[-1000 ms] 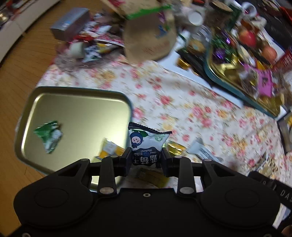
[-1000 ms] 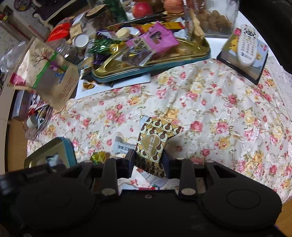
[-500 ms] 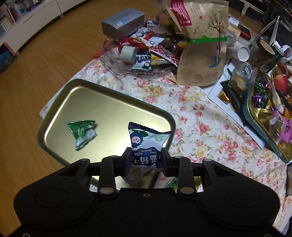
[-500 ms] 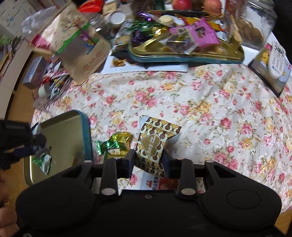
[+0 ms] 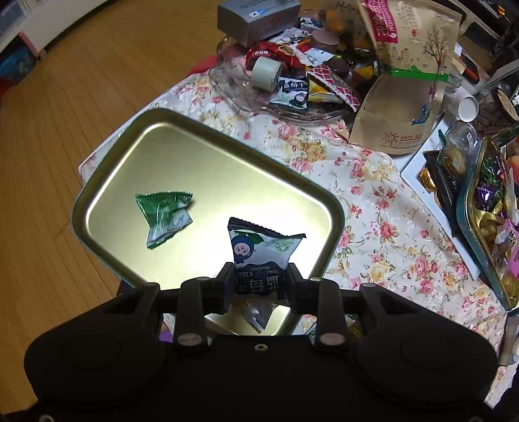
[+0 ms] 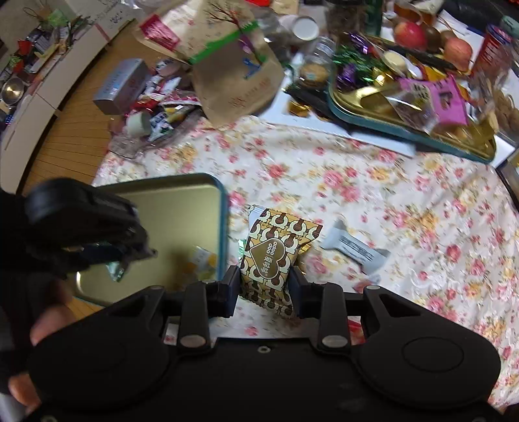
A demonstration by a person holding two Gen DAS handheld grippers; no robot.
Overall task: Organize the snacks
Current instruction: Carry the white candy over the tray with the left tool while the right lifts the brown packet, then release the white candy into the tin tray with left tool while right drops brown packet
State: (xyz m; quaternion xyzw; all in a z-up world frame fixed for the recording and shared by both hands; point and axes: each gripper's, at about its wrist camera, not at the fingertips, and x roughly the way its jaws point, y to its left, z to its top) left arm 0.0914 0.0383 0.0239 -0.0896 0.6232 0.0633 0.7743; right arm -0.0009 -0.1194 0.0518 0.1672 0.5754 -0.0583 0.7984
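My left gripper [image 5: 258, 281] is shut on a blue-and-white snack packet [image 5: 261, 253] and holds it above the gold tin tray [image 5: 107, 162]. A green candy wrapper [image 5: 163, 214] lies inside that tray. My right gripper [image 6: 264, 285] is shut on a brown-and-gold heart-print snack packet [image 6: 275, 256], hanging over the floral cloth just right of the tray's teal rim [image 6: 222, 233]. The left gripper [image 6: 97, 240] shows dark over the tray in the right wrist view, with a hand below it. A yellow wrapped sweet [image 6: 202, 261] lies blurred in the tray.
A glass dish [image 5: 282, 94] heaped with snacks, a tape roll and a grey box [image 5: 256, 16] sits beyond the tray. A tall paper bag [image 5: 402, 81] stands beside it. A second gold tray [image 6: 408, 113] of sweets is at the far right. A white packet [image 6: 353, 248] lies on the cloth.
Both grippers have swung left with their packets still gripped. The left now hangs over the gold tray; the right has come up to the tray's right rim.
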